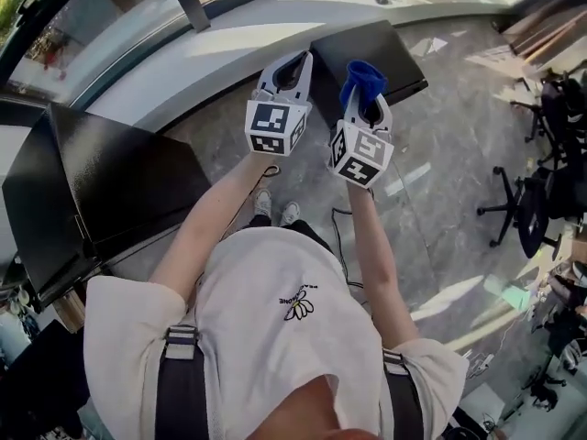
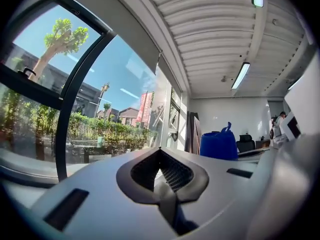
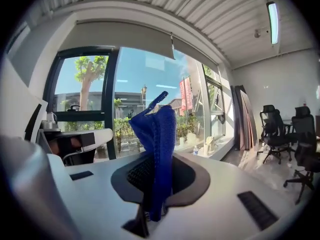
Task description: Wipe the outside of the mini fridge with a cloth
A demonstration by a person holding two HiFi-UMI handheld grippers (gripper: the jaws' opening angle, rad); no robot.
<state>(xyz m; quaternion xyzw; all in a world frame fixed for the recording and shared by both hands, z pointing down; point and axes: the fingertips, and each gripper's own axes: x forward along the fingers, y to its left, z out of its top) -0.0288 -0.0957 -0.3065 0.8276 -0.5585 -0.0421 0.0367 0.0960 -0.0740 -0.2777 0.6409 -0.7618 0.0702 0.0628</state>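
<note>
**Fridge** [image 1: 402,58]: We take it to be the black box on the floor just beyond the grippers, below the curved sill [image 1: 229,39]. A second black box [image 1: 110,186] at our left could equally be it, and we cannot tell which. Neither gripper touches either box.

**Cloth** [image 3: 157,144]: Blue, pinched by a narrow fold. Most of it stands free above the jaws.

**Right gripper** [image 3: 152,184]: The jaws are clamped on the cloth.

**Left gripper** [image 2: 160,166]: The jaws are together with nothing between them.

**Hazards, as we judge them:**
- The grip on the cloth is slim, so a firm drag across the fridge may pull the cloth out.
- With so little cloth over the tips, bare jaw ends may scrape the dark finish.
- The empty left gripper rides near the right one, so the two may knock together in a wide stroke.
- A cable [image 1: 341,236] lies by our feet and may catch a step towards the fridge.

**Pose:**
- Both forearms reach forward with the elbows bent.
- The grippers sit side by side, near each other but apart.
- The jaws point away from the body towards the window.
- Both gripper views look out at glass and ceiling and show no fridge, so we judge that wiping has not begun.
</note>
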